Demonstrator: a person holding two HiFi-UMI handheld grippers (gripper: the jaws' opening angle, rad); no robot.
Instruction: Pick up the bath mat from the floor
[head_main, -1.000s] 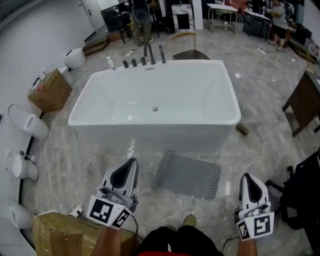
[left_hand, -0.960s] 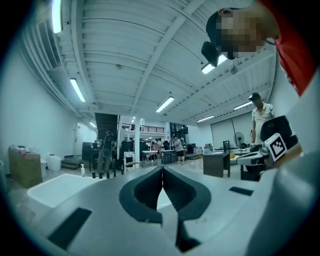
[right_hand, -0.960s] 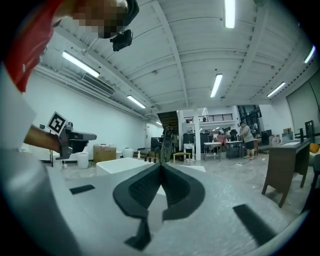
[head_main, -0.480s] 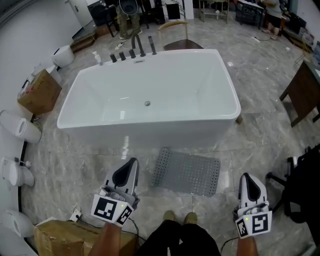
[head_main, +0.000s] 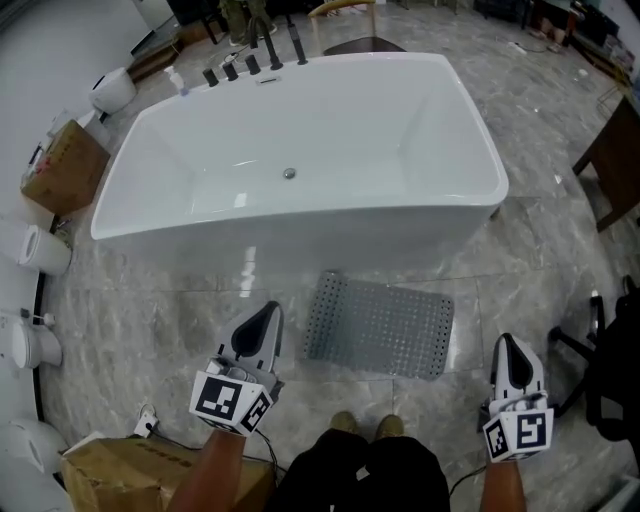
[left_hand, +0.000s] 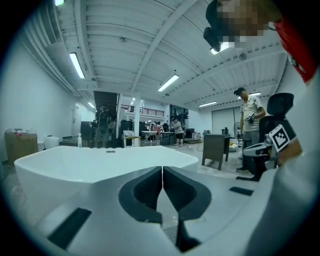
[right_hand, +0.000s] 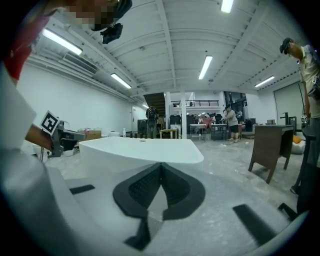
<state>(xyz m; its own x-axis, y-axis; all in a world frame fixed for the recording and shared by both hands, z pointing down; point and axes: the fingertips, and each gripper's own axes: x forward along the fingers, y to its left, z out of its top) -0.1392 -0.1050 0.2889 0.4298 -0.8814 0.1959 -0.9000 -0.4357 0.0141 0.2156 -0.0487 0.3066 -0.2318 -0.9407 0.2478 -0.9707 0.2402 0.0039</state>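
A grey perforated bath mat (head_main: 379, 323) lies flat on the marble floor, just in front of the white bathtub (head_main: 300, 155). My left gripper (head_main: 272, 309) hovers to the mat's left, shut, with nothing between its jaws. My right gripper (head_main: 505, 343) hangs to the mat's right, also shut and empty. In the left gripper view the shut left gripper (left_hand: 162, 169) points at the bathtub (left_hand: 100, 160). The right gripper view shows the shut right gripper (right_hand: 161, 165) with the bathtub (right_hand: 140, 147) beyond it. The mat shows in neither gripper view.
A cardboard box (head_main: 150, 478) sits at the lower left, another box (head_main: 60, 165) at the left by toilets (head_main: 30, 245). A dark wooden table (head_main: 615, 165) stands at the right, a black chair base (head_main: 595, 345) near my right gripper. My shoes (head_main: 365, 427) stand below the mat.
Both grippers have sunk toward the floor and the head has leaned forward, so the tub and mat look larger and nearer. Both stay shut.
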